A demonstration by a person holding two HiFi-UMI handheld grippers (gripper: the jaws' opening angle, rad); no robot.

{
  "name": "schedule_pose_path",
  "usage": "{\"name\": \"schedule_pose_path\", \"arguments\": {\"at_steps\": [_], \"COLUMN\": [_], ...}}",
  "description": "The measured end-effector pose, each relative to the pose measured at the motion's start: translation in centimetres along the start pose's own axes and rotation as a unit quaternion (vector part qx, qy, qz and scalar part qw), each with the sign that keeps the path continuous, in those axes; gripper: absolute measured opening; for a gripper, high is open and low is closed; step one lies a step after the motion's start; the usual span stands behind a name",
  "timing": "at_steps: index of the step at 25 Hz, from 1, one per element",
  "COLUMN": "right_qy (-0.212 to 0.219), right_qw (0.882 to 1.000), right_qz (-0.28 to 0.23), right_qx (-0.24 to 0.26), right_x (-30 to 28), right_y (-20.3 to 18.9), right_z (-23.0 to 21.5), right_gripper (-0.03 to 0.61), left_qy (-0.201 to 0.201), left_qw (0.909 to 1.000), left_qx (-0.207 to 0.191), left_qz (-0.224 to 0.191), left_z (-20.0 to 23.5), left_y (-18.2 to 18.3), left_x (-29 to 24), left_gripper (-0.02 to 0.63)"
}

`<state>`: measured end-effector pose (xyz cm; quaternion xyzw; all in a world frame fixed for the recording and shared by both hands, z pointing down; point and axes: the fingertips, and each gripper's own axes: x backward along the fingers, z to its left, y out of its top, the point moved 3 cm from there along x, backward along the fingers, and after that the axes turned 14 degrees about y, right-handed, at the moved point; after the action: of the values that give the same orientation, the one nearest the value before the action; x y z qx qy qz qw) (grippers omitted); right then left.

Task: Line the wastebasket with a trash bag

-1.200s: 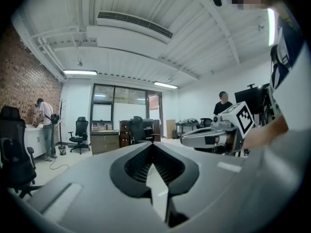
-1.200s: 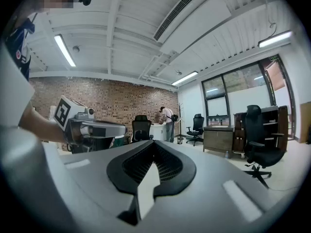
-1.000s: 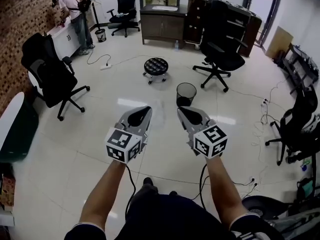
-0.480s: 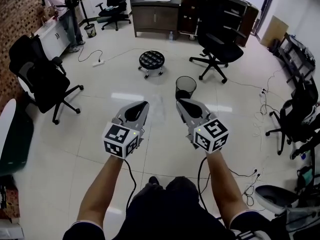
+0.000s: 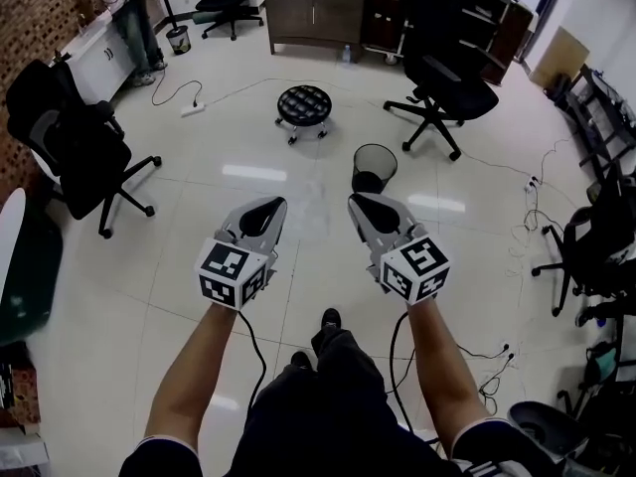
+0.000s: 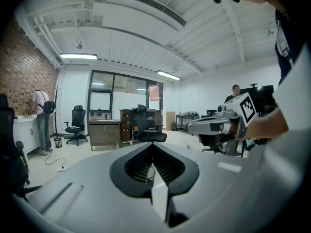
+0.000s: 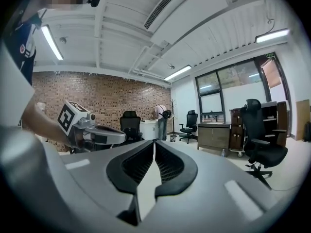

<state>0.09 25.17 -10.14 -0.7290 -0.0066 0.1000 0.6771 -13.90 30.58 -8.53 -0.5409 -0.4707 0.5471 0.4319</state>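
Observation:
A black mesh wastebasket (image 5: pixel 373 167) stands upright on the pale tiled floor, just beyond my two grippers in the head view. My left gripper (image 5: pixel 269 205) and right gripper (image 5: pixel 360 201) are held out side by side at about waist height, both pointing toward it. Both are shut with nothing between the jaws, as the left gripper view (image 6: pixel 152 147) and the right gripper view (image 7: pixel 154 144) also show. Each gripper sees the other beside it: the right gripper (image 6: pixel 214 125) and the left gripper (image 7: pixel 97 135). No trash bag is in view.
A round black stool (image 5: pixel 303 105) stands behind the wastebasket. Black office chairs sit at left (image 5: pixel 75 152) and at back right (image 5: pixel 447 92). A dark cabinet (image 5: pixel 316 13) lines the far wall. A person (image 5: pixel 134 18) stands at a counter at back left. Cables (image 5: pixel 497 354) trail at right.
The person has stepped forward across the floor, carrying both shut grippers along side by side. The stool and far furniture have shifted up in the head view.

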Motion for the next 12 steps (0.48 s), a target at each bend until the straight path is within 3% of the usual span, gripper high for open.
{"name": "schedule_pose_path", "arguments": {"at_steps": [12], "right_qy": [0.017], "right_qw": [0.998], "right_qz": [0.057], "right_qx": [0.015], "right_x": [-5.8], "right_y": [-6.1], "right_z": [-13.0], "right_gripper": [0.023], "left_qy": [0.022], "left_qw": [0.9991], "left_qx": [-0.019], "left_qz": [0.031], "left_z": [2.7], "left_y": [-5.4], "left_x": [-11.7], "left_gripper": [0.012]}}
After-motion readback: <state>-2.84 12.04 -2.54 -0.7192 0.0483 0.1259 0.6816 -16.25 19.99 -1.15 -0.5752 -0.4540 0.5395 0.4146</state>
